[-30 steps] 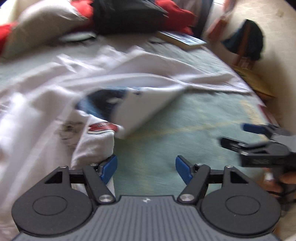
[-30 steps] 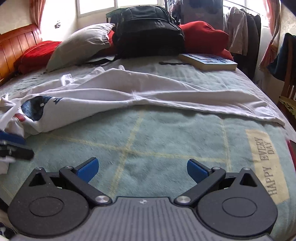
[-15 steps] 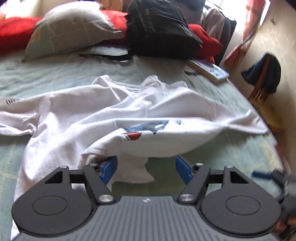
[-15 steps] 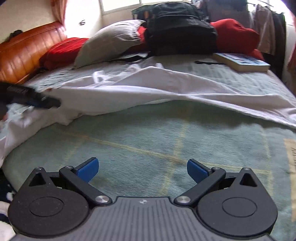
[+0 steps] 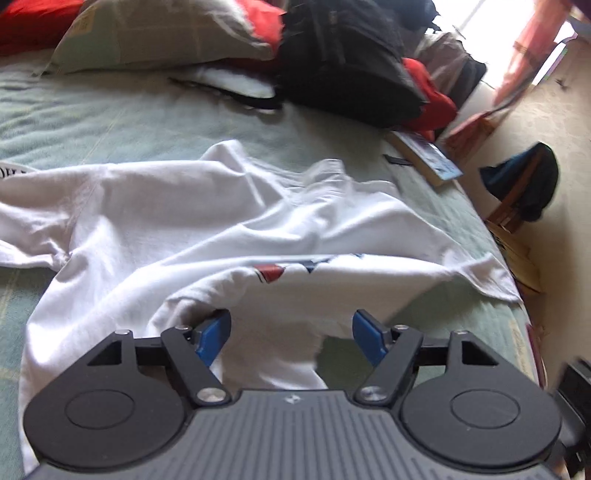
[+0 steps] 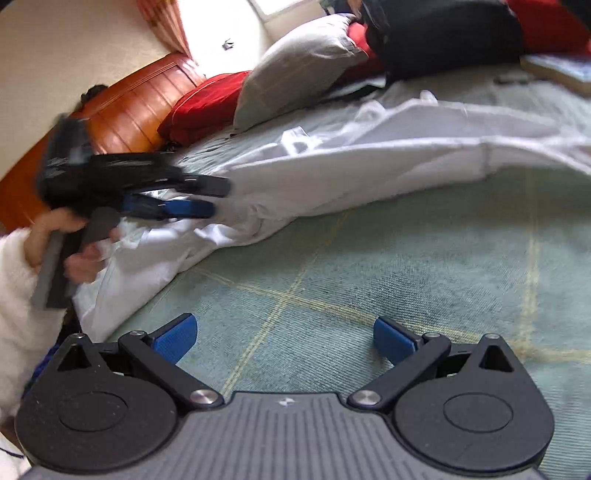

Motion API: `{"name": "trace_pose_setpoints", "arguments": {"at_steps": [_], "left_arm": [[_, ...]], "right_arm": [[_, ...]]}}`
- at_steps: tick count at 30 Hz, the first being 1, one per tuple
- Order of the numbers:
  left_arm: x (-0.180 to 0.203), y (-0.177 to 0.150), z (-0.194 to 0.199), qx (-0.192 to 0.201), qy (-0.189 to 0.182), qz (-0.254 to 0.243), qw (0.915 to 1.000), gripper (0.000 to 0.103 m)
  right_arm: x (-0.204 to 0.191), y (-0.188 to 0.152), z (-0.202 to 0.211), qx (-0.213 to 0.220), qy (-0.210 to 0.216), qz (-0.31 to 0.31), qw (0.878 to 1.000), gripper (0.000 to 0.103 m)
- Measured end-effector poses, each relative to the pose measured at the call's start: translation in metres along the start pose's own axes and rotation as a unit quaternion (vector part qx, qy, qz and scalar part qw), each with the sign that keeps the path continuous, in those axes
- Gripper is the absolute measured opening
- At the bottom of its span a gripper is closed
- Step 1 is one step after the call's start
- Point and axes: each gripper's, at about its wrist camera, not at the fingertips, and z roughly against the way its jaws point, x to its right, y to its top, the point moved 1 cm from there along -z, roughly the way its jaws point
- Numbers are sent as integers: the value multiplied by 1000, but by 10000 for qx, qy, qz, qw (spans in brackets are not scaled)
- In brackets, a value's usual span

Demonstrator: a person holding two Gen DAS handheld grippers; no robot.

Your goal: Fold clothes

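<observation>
A white T-shirt [image 5: 221, 206] with a red and blue print lies crumpled across the green bed blanket [image 5: 110, 122]. My left gripper [image 5: 291, 328] hovers over the shirt's near folded edge. Its jaws are opening, and white cloth lies between and below the blue pads [image 5: 216, 332], which do not press on it. In the right wrist view the left gripper [image 6: 221, 197] shows at the left over the T-shirt [image 6: 369, 162], held by a hand in a white fluffy sleeve [image 6: 14, 280]. My right gripper [image 6: 284, 332] stands open above bare blanket [image 6: 406, 266], with nothing between its fingers.
At the head of the bed lie a grey pillow [image 5: 162, 33], a black backpack [image 5: 343, 55], red cushions [image 6: 207, 99] and a book [image 5: 428, 158]. A wooden headboard [image 6: 122, 107] stands behind. A chair with dark clothing [image 5: 524, 184] stands by the bed's right edge.
The shirt's printed flap, in the air a second ago, now lies folded over. My left gripper has moved across above it and its jaws have widened. The right view has swung left onto the left gripper.
</observation>
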Motion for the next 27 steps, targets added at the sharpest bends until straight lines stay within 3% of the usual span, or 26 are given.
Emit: {"name": "trace_pose_setpoints", "arguments": {"at_steps": [8,15,21,24,27], "left_arm": [[35,-65,39,63,350,-819,9960,86],[32,-95,46,-175,676,-913,9934,86],[24,-106,49,-215,903,-916,9915,86],[17,-107,51,-193,879,-798,9927,86],[13,-109,53,-160,821,-709,9940,87]], "right_arm": [[13,15,-16,273,852,-574,9943,103],[-6,33,-60,-21,1334,-613,9892,101],[-7,44,-99,-291,1892,-1160,9746,83],[-1,49,-118,-330,2002,-1463,9682,68],[11,50,-132,-265,1976,-1837,9626,45]]}}
